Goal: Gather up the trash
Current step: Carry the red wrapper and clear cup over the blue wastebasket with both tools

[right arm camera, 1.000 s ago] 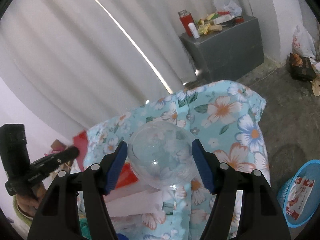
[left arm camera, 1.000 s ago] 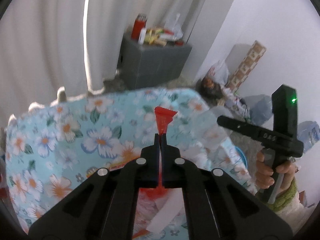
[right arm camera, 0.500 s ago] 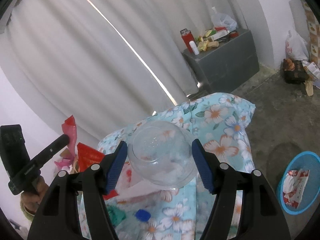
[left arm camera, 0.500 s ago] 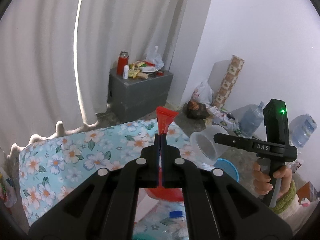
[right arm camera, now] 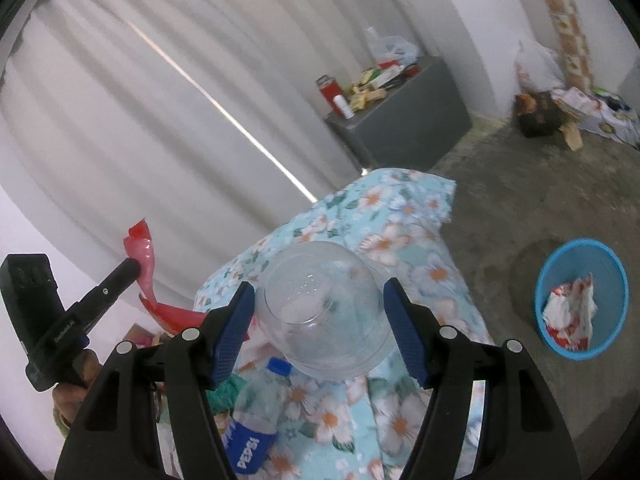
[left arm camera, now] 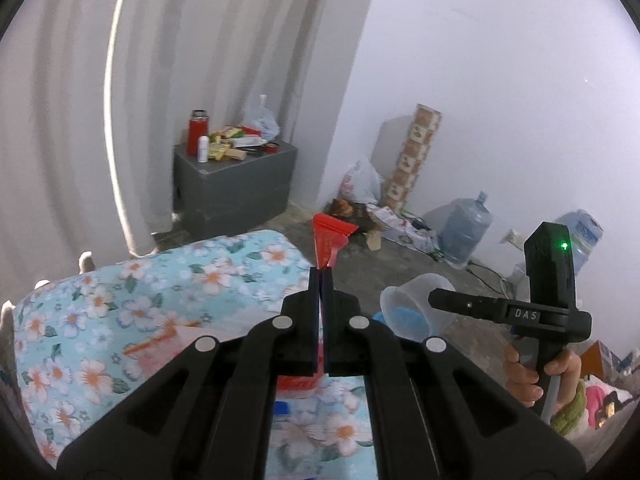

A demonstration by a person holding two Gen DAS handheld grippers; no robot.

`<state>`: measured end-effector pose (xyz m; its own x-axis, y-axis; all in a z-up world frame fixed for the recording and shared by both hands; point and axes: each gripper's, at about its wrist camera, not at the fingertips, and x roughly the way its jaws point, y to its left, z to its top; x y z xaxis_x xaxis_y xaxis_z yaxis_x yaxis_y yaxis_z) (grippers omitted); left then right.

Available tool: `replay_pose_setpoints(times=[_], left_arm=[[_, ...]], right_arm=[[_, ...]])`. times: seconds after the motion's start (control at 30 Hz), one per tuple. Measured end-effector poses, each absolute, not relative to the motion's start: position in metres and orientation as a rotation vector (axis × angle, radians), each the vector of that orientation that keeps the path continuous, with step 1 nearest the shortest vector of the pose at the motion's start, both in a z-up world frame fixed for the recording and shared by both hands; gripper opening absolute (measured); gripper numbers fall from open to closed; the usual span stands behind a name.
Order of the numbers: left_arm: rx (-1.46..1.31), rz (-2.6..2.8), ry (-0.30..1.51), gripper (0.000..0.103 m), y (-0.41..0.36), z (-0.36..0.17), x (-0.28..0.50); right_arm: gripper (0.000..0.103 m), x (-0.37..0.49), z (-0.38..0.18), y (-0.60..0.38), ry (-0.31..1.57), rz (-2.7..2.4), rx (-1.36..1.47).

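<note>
Above the floral tablecloth (right arm camera: 404,216), far left, the left gripper (left arm camera: 321,280) is pressed together on a red plastic wrapper (left arm camera: 330,240), lifted clear. Centre, the right gripper (right arm camera: 320,312) pinches a clear plastic cup (right arm camera: 324,312); a Pepsi bottle (right arm camera: 252,436) lies below. Right, on the floor: a blue bin (right arm camera: 582,300) holding crumpled wrapper.

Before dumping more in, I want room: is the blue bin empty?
Not empty: a crumpled red-and-white wrapper lies inside the blue bin.
</note>
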<state>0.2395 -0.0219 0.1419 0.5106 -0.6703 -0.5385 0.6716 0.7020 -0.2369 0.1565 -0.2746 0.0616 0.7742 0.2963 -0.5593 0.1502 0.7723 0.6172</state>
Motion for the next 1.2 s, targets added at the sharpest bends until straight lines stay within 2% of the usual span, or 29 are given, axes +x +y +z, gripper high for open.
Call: replay_pose_setpoints(times=[0.73,1.0,1.2], left_arm=[[0.185,-0.995,0.686,0.000,-0.180,0.137,0.192],[0.249,-1.068,0.749,0.000,-0.255,0.110,0.186],[0.292,-1.120,0.829,0.000,-0.319,0.071,0.189]], right_arm=[[0.065,0.068,0.041,-0.372,0.596,-0.092,0.839],[0.065,0.039,0.016,-0.425,0.584,-0.218,0.893],[0.065,0.025,-0.018,-0.474,0.617,-0.344,0.942]])
